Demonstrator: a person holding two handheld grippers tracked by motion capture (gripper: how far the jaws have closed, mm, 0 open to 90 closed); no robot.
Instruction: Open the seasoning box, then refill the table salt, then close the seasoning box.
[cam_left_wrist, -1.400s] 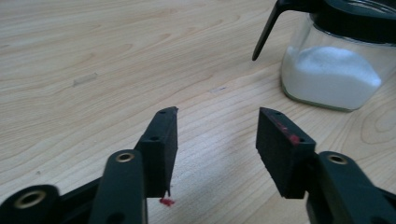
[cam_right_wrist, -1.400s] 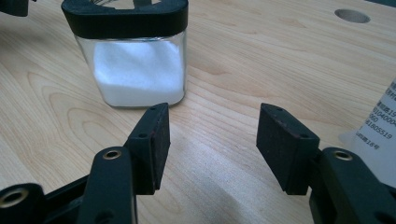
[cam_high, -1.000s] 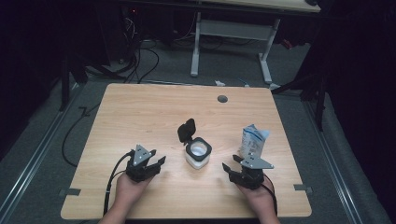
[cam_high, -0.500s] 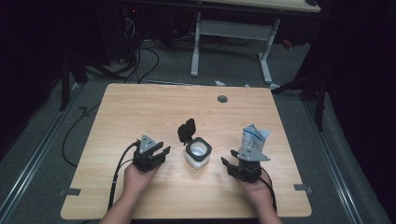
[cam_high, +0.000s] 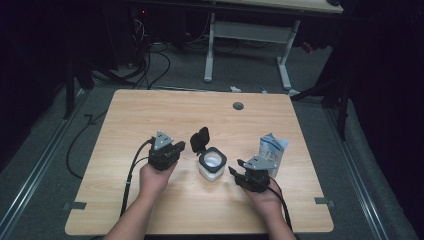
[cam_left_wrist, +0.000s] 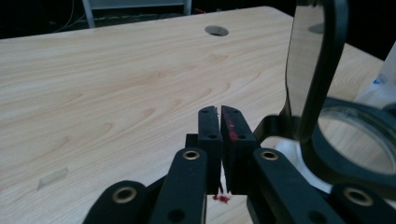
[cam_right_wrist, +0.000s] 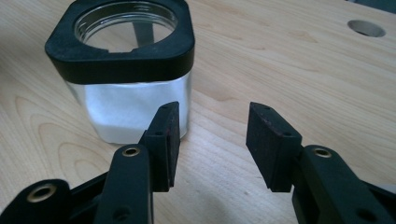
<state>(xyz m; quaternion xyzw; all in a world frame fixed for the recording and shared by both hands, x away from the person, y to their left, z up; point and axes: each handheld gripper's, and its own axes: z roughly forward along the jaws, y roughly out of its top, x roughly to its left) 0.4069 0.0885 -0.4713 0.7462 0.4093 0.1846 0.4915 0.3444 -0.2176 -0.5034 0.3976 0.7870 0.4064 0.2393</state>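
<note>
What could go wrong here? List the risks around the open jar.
1. The jar stands open with white powder inside; a nudge from the open right gripper beside it may tip it and spill.
2. The raised lid stands close to the shut left gripper, which could knock it.
3. The pouch stands upright behind the right gripper and might topple.

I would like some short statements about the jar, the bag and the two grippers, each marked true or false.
1. The jar has its hinged lid open. True.
2. The left gripper has its fingers wide apart. False: they are shut, with nothing between them.
3. The right gripper is open. True.
4. The jar is empty. False: white powder fills the lower part.
5. The bag lies to the left of the jar in the high view. False: it stands to the right, beside the right gripper.
</note>
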